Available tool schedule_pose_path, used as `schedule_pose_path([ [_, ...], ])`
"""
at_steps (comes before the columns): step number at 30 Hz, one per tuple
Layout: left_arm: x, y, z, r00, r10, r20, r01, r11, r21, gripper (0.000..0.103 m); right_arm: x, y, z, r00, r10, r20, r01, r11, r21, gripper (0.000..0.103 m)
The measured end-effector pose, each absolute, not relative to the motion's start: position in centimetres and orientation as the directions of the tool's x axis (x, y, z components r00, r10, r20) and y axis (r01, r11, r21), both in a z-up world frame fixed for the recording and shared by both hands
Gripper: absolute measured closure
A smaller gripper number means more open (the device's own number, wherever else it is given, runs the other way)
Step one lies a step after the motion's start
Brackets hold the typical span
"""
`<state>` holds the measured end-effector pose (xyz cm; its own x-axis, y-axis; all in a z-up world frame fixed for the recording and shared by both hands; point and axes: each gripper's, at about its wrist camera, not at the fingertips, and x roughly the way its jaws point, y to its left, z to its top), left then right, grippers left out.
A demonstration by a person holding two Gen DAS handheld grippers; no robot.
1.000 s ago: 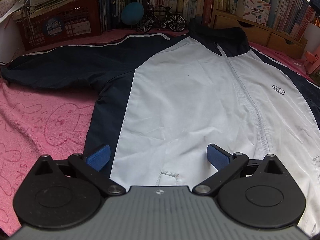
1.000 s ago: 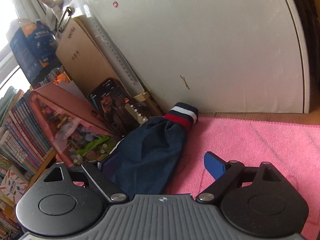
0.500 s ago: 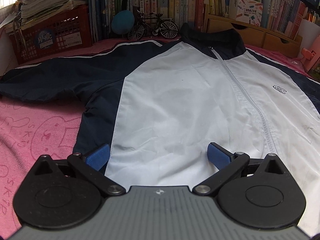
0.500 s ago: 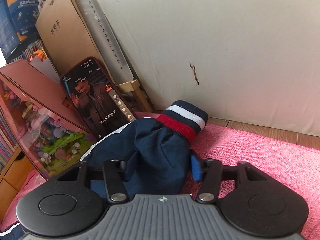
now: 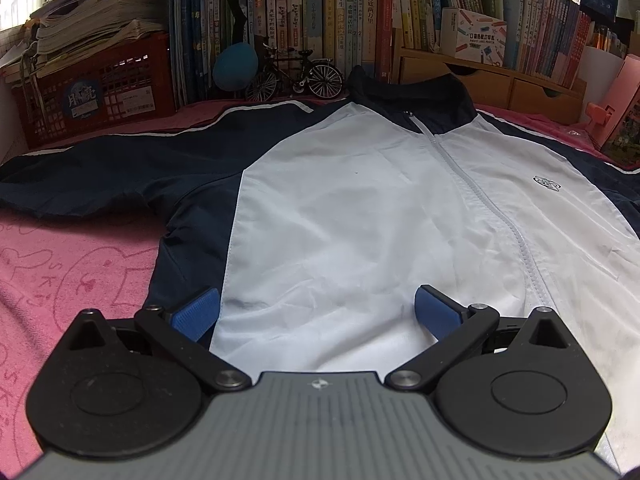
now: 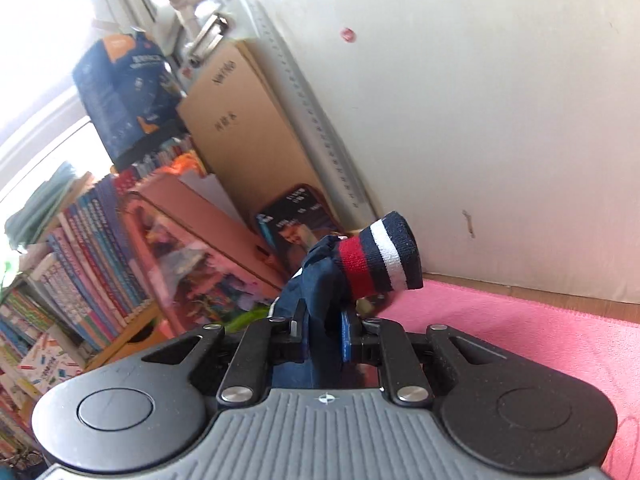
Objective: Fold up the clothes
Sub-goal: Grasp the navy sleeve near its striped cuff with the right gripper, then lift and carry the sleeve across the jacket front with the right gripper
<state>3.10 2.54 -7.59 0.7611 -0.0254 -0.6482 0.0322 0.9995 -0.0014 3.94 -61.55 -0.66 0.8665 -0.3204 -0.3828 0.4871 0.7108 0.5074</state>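
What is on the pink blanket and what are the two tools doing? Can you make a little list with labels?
clothing: navy and white jacket, spread flat, zipped
surface: pink blanket
left tool: open, over the jacket's hem, holding nothing
right tool: closing on the navy sleeve
cuff: striped red, white, navy, sticking out past the fingers
behind jacket: books, toy bicycle

A book spine [image 5: 384,20] reads "海底两万里"; the red crate's label [image 5: 82,100] reads "月亮".

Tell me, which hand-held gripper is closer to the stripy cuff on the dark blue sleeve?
Right. The right hand-held gripper is closing on the navy sleeve just behind its red, white and navy striped knit cuff. The left hand-held gripper sits open at the jacket's hem.
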Motion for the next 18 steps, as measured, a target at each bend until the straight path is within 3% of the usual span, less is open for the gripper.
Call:
schedule_pose_path([
  [7, 3.0, 2.7, -7.6, 0.763, -0.031, -0.645, 0.034, 0.999, -0.008, 0.0, 7.2, -51.3, 4.6, 0.957, -0.018, -0.291, 0.175, 0.833, 0.525, 0.088],
  [13, 3.0, 2.9, -7.5, 0.766, -0.04, -0.642, 0.035, 0.999, -0.02, 0.0, 12.6, -38.3, 5.8, 0.92, 0.298, -0.254, -0.122, 0.834, 0.538, 0.088],
  [18, 3.0, 3.3, -7.4, 0.77, -0.056, -0.636, 0.036, 0.998, -0.045, 0.0, 16.2, -26.9, 1.8, 0.807, 0.47, -0.357, -0.254, 0.822, 0.509, 0.089],
])
